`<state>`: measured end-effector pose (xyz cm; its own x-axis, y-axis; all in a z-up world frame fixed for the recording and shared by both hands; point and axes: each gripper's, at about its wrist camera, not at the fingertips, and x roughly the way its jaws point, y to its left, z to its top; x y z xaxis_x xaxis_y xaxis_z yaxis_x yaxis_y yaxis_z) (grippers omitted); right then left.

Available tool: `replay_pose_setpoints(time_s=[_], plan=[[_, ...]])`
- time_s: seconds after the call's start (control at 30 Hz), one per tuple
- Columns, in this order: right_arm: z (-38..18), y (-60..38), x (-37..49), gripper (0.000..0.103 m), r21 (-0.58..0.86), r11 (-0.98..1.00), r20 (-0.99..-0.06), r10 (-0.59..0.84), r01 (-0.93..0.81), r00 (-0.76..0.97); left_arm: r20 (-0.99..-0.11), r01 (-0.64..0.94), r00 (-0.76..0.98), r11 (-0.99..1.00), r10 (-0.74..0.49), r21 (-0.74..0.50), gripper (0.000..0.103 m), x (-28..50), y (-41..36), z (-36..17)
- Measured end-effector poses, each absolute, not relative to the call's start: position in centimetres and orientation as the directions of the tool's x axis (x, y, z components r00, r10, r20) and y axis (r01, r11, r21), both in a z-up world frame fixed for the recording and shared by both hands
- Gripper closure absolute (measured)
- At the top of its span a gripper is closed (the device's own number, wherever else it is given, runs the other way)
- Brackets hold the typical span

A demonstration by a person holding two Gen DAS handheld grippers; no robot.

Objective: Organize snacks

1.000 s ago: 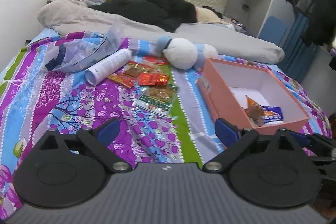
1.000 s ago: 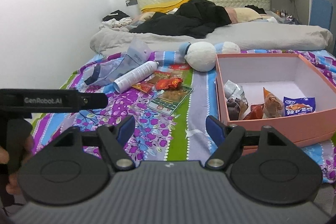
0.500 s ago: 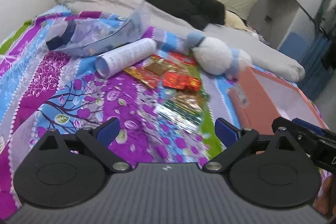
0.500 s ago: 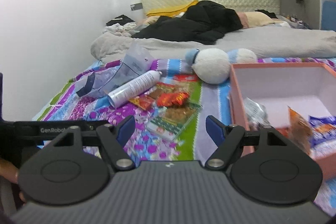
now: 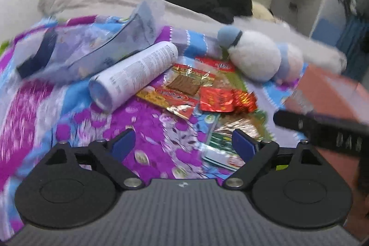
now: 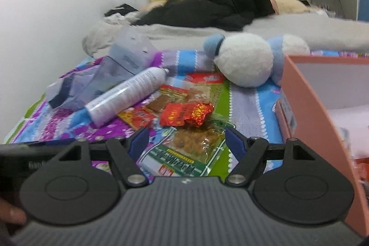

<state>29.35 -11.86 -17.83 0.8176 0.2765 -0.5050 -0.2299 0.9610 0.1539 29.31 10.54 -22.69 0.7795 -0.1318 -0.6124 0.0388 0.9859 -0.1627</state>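
Closer to the snack pile than 0.5 s ago in both views; frames blurrier, left one worst.

Bed [image 6: 249, 105] with floral purple-blue cover carrying everything. Pink box [image 6: 322, 107] at right, open top, moved toward the right edge of the right view; only a blurred corner in the left view. Plush toy [image 6: 244, 61] beyond the pile, just beside the box. White spray can [image 5: 133, 75] lying flat, long axis diagonal, base toward camera, cap end far right, touching the packets.

Snacks: green-edged packet [image 6: 184, 149] nearest, now between the right gripper [image 6: 184, 142] fingertips in frame, long axis diagonal. Red foil packet [image 6: 184, 114] just behind, long axis roughly left-right.

Left gripper [image 5: 183, 144] jaws spread, holding nothing. Right gripper jaws spread, holding nothing.
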Motion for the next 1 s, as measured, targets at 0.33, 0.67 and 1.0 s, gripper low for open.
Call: replay_pose_setpoints(time_s=[0.33, 0.67, 1.0], plan=[[-20.7, -12.1, 36.4, 0.032, 0.229, 0.961, -0.543, 0.260, -0.157, 0.798, -0.625, 0.193, 0.775, 0.977, -0.094, 0.092, 0.021, 35.0, 8.8, -25.2], [-23.1, -11.5, 40.4, 0.048, 0.266, 0.954, -0.599, 0.275, -0.136, 0.752, -0.642, 0.297, 0.764, 0.915, -0.056, 0.273, 0.043, 38.0, 6.4, -27.3], [-21.9, -11.5, 39.6, 0.060, 0.221, 0.962, -0.586, 0.260, -0.157, 0.768, -0.626, 0.291, 0.779, 0.904, -0.033, 0.314, 0.096, 37.1, 6.2, -26.8]])
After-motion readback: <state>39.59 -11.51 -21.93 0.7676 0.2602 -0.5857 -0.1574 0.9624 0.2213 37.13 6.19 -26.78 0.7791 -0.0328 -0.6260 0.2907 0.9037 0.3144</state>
